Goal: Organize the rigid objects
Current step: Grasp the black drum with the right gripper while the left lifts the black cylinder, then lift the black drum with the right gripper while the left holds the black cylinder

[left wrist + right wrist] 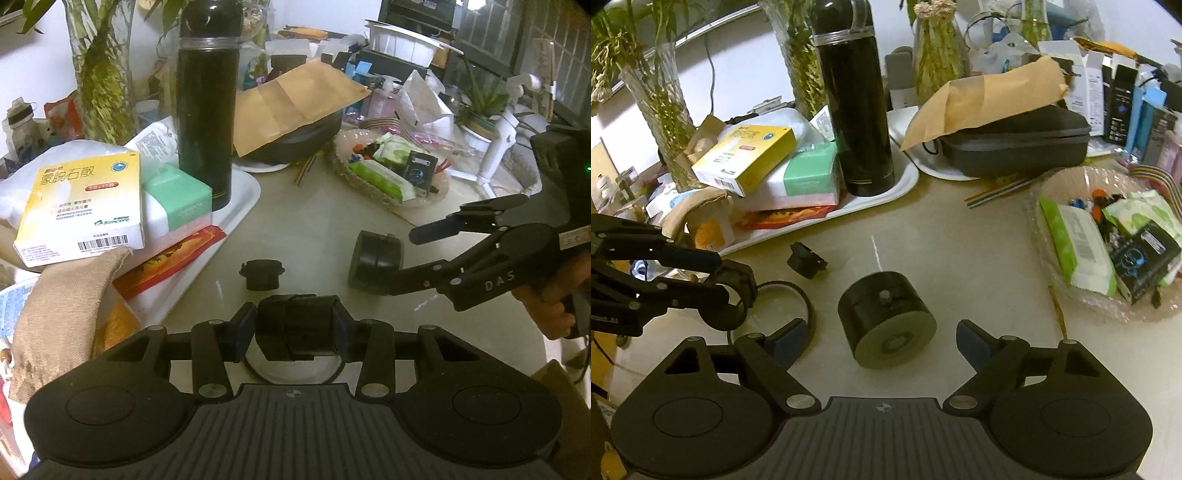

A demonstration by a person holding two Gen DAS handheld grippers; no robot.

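Observation:
A black blocky part [295, 326] is pinched between the pads of my left gripper [297, 325], just above a thin black ring [295, 373] lying on the beige table [325, 229]. A small black adapter [261, 275] lies ahead of it. To the right, a short black cylinder [886, 317] lies on its side. My right gripper [881, 339] straddles the cylinder with a gap at each pad, so it is open. In the right wrist view my left gripper [733, 280] shows at the left, holding the part [740, 291] over the ring [786, 295].
A white tray [905, 181] carries a tall black flask [860, 110], a yellow box [746, 155] and a green tissue pack. Behind sit a black case [1015, 144] under a brown envelope, and glass vases. A wicker basket [1108, 236] of wipes stands right.

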